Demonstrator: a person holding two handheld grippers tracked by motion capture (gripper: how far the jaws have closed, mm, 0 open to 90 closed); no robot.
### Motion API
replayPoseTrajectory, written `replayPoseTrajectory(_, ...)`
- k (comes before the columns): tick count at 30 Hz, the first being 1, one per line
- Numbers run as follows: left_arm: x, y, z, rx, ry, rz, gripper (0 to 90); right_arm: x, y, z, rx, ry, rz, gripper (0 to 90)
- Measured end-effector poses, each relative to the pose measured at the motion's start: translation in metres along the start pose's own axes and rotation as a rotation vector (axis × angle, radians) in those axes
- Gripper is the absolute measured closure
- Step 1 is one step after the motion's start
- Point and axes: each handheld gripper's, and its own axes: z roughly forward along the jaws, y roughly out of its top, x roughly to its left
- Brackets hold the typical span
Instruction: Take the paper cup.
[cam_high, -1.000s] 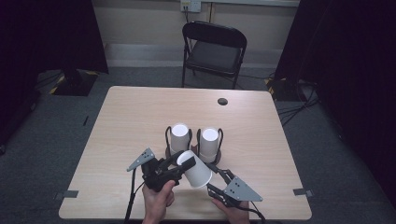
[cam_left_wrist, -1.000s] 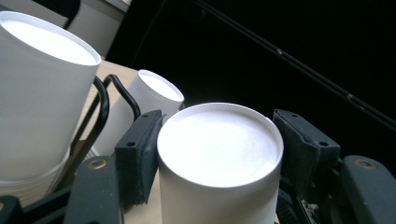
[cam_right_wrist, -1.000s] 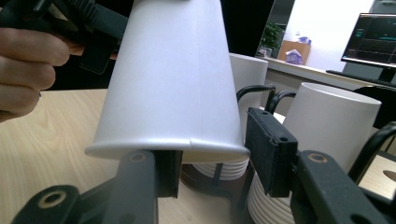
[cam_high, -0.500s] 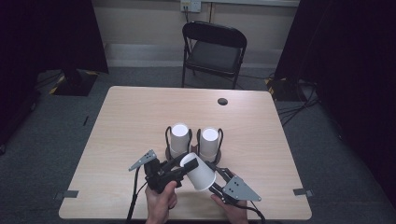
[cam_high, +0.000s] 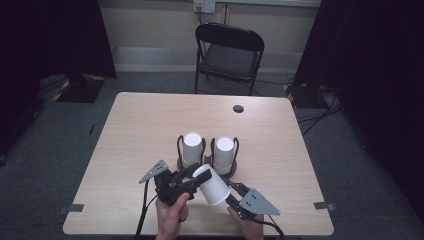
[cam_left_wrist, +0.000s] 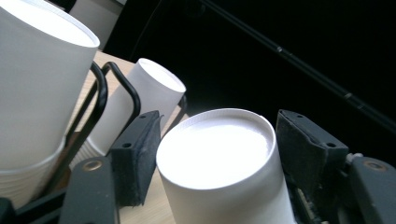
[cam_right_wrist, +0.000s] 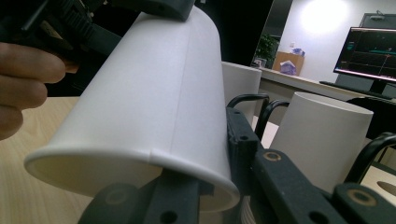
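A dark room with black curtains surrounds the pale wooden table (cam_high: 150, 130); a black folding chair (cam_high: 229, 55) stands at twelve o'clock beyond it, and a small dark disc (cam_high: 238, 108) lies on the table toward one o'clock. Near the table's middle, two upside-down white cup stacks (cam_high: 192, 148) sit in black wire holders (cam_high: 179, 150), side by side.

At six o'clock from them I hold a single white paper cup (cam_high: 212, 185) tilted in the air between both tools. My left hand-held gripper (cam_high: 187, 181) has its pads either side of the cup's closed base; its jaws have just been opening, and in the left gripper view the right pad (cam_left_wrist: 306, 149) stands just apart from the base. My right hand-held gripper (cam_high: 231, 192) has just been closing on the cup's wide rim end, one jaw inside the mouth and the other pressed against the outer wall.

The cups carry no print that I can read. A monitor (cam_right_wrist: 371, 49) glows in the right gripper view; its writing is too small to read.
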Motion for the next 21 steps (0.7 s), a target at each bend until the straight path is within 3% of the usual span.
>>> replayPoseTrajectory(6, -0.0032, 0.0018, 0.0002, -0.004, 0.059, 0.072, 30.4, -0.0028, -0.0001, -0.0013, 0.028, -0.004, 0.009, 85.7)
replayPoseTrajectory(15, -0.003, 0.0038, -0.0034, -0.001, 0.087, 0.145, 28.5, -0.0061, -0.0009, -0.0045, 0.084, -0.002, 0.051, 85.8)
replayPoseTrajectory(17, -0.0018, 0.0051, -0.0048, 0.006, 0.104, 0.16, 28.2, -0.0068, -0.0008, -0.0052, 0.107, -0.005, 0.076, 85.8)
replayPoseTrajectory(21, 0.003, 0.0086, -0.0095, 0.005, 0.129, 0.185, 28.3, -0.0075, -0.0003, -0.007, 0.132, -0.001, 0.082, 85.9)
